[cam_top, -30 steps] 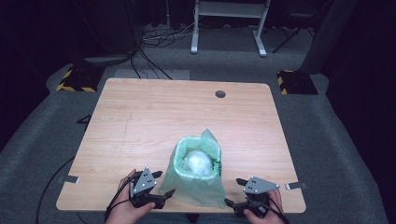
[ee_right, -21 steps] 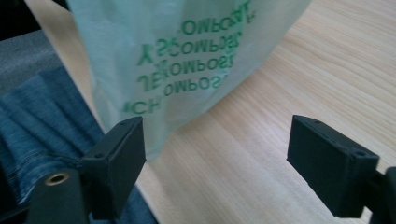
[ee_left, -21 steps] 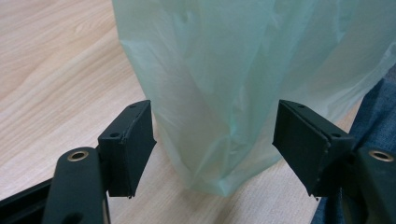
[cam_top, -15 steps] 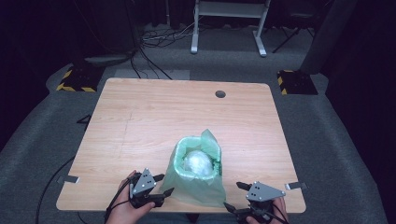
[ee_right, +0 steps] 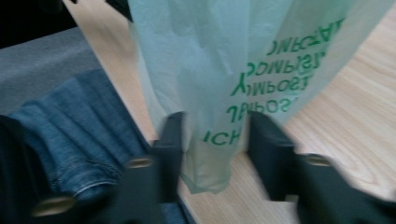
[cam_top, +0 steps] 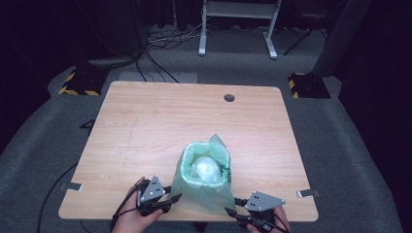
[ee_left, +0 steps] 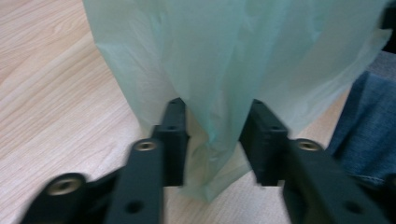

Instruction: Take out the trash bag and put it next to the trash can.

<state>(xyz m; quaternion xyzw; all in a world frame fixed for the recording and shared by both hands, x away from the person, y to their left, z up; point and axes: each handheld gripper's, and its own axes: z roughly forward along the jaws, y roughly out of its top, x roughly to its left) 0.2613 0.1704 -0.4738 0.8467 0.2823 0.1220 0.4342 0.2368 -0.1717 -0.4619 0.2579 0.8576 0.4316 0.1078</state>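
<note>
A pale green plastic bag [cam_top: 204, 190] stands open near the table's front edge, with a white crumpled bundle [cam_top: 206, 167] inside it. My left gripper [cam_top: 171, 199] sits at the bag's lower left corner. In the left gripper view a fold of the bag [ee_left: 233, 56] hangs between the spread jaws of that gripper [ee_left: 217, 140], unclamped. My right gripper [cam_top: 231, 211] is at the bag's lower right corner. In the right gripper view the printed corner of the bag [ee_right: 210, 70] lies between the jaws of that gripper [ee_right: 215, 140], which stand apart.
The wooden table [cam_top: 160, 126] has a round cable hole [cam_top: 229, 97] at the back. Small metal tabs [cam_top: 72, 186] [cam_top: 308, 193] stick out at its front corners. The person's jeans [ee_right: 70, 135] are just below the front edge. A white stand [cam_top: 238, 14] is behind the table.
The right gripper has dropped toward the front edge and slid left, so its jaws now straddle the bag's lower right corner. The left gripper and the bag have barely moved.
</note>
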